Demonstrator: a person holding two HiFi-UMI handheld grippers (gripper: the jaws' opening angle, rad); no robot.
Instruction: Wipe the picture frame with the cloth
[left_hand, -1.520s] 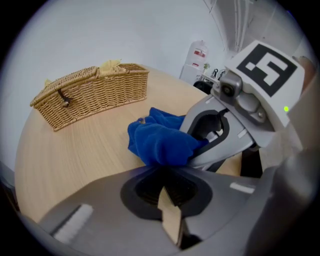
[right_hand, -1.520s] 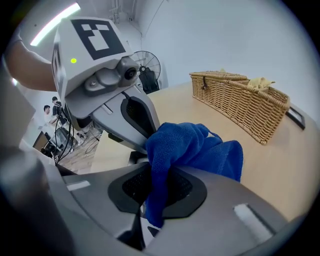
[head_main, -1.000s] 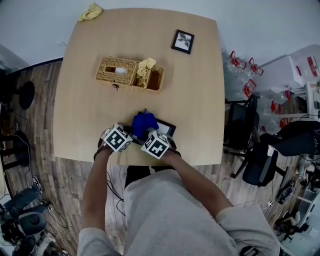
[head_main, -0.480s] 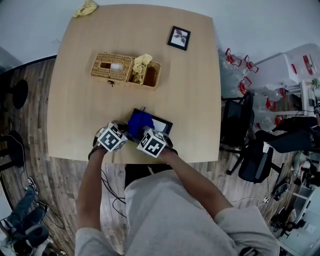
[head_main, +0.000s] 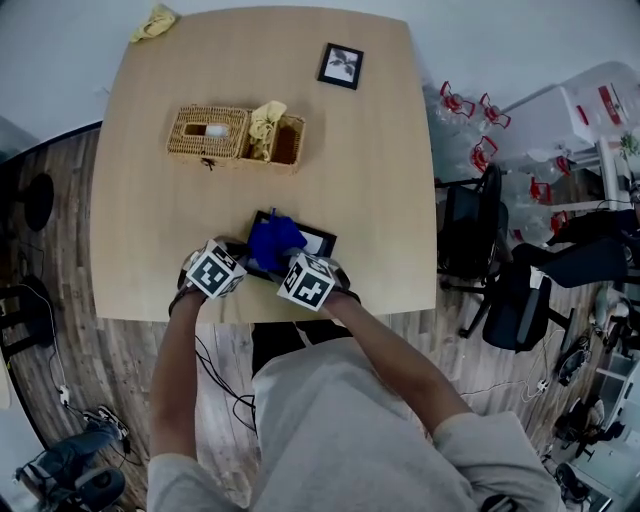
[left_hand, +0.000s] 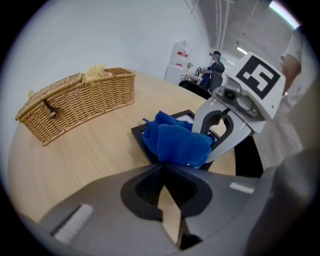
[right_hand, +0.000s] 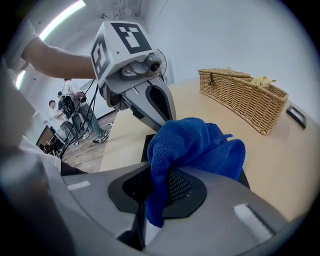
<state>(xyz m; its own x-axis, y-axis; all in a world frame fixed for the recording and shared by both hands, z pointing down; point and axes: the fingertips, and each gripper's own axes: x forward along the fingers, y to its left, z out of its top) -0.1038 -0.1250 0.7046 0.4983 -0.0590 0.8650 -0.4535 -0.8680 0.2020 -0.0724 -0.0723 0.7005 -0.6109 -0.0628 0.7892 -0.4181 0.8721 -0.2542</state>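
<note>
The person stands at the near edge of the table with a tool in each hand, both brought close together over the picture frame. That frame lies flat on the table on the person's side of the wicker basket, well apart from it and close to the near edge. A blue cloth sits bunched on the half of the frame that lies more nearly in front of the basket, covering most of it. The right tool has its jaws pressed together on that cloth; a fold of it runs down between them and the rest bulges out in front, resting on the frame. The left tool has its jaws drawn together too, their tips meeting right at the frame's near edge, just under the cloth (whether they actually nip the frame I can't make out from here). The two tools sit just beside each other, marker cubes tilted toward the person. In the basket's right-hand compartment there is a crumpled yellow cloth. Beyond the basket and to its right a small black-framed picture lies near the far edge, and beyond the basket to its left a yellow rag sits at the far corner.
</note>
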